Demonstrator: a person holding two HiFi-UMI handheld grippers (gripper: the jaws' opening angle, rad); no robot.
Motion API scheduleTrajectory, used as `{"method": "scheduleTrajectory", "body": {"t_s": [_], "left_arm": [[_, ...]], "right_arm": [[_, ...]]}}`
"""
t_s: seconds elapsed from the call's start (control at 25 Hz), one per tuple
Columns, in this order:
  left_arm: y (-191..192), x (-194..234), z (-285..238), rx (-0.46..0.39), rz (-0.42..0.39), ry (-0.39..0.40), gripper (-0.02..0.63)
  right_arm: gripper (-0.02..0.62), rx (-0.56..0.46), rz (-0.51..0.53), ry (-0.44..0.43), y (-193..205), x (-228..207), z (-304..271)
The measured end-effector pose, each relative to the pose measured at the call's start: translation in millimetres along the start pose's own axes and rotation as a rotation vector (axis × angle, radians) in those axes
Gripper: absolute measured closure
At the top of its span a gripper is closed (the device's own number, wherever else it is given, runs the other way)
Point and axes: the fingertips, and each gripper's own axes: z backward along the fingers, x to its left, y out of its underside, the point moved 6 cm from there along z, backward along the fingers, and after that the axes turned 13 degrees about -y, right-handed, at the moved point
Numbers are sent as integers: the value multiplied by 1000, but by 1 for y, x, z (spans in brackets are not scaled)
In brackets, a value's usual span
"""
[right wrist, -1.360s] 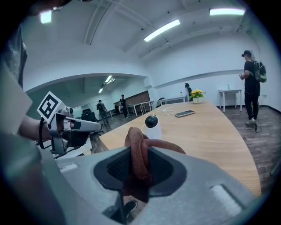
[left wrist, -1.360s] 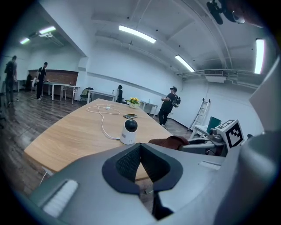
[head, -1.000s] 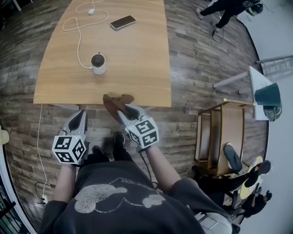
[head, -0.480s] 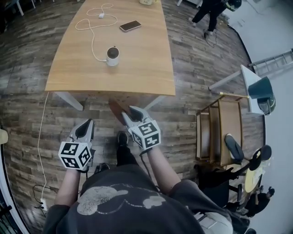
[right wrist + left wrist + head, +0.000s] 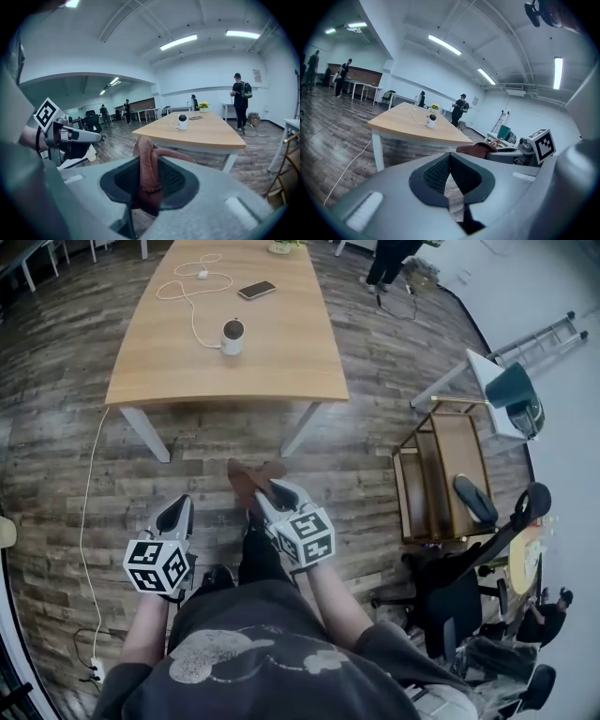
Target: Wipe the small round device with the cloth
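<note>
Cloth (image 5: 246, 474): brown, bunched, clamped between the jaws of the right gripper (image 5: 267, 491); a fold stands up out of the grip and hangs forward over the floor (image 5: 375, 381).

Left gripper (image 5: 176, 506): jaws together, only a thin slit between the pads, nothing held. Carried low beside the right gripper, level with it.

Device (image 5: 232, 336): small, white, dark round top, upright on the table (image 5: 291, 362), nearer the far end than the near edge. No long axis to speak of. It lies ahead of both grippers and well apart from them, with a strip of floor and the near half of the table between. In the right gripper view it sits just right of the jaw line, above the cloth. Neither gripper is clearly the nearer; the right, which holds the cloth, is the one likely to reach.

Cable (image 5: 192, 298): white, runs from the device toward the far left of the table and loops there.

Phone (image 5: 257, 290): flat, beyond the device, apart from it.

Obstructions: the bare top between the near edge and the device carries nothing. The table edge and legs (image 5: 148, 435) must be closed on first, judging by the gap.

Cart (image 5: 441, 474) and chair (image 5: 450, 592): right of the person, off the line of approach.
</note>
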Motion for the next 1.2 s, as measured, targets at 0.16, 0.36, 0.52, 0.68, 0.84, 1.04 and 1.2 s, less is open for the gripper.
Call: {"method": "scheduleTrajectory", "body": {"t_s": [0.16,0.36,0.52,0.68,0.84,1.04,1.2], "left_arm": [[18,-11,15,18,-2,46,587],[24,-28,27,3,4,63,587],[22,-50,42,-30,-23,49,588],[26,-66,54,-38,1,28,588],[38,-97,71,-46,5,35,587],[64,-122,96,-30,12,26,587],[84,-133,114,-14,23,3,588]], "right_arm": [[512,-13,-16,58,13,17,30],[511,-41,-25,78,19,27,51],[512,-38,-21,48,26,32,66],[512,-54,1,17,26,39,86],[515,-53,23,10,44,45,115],[515,-12,13,-14,73,56,141],[515,-3,21,-29,85,62,157]]}}
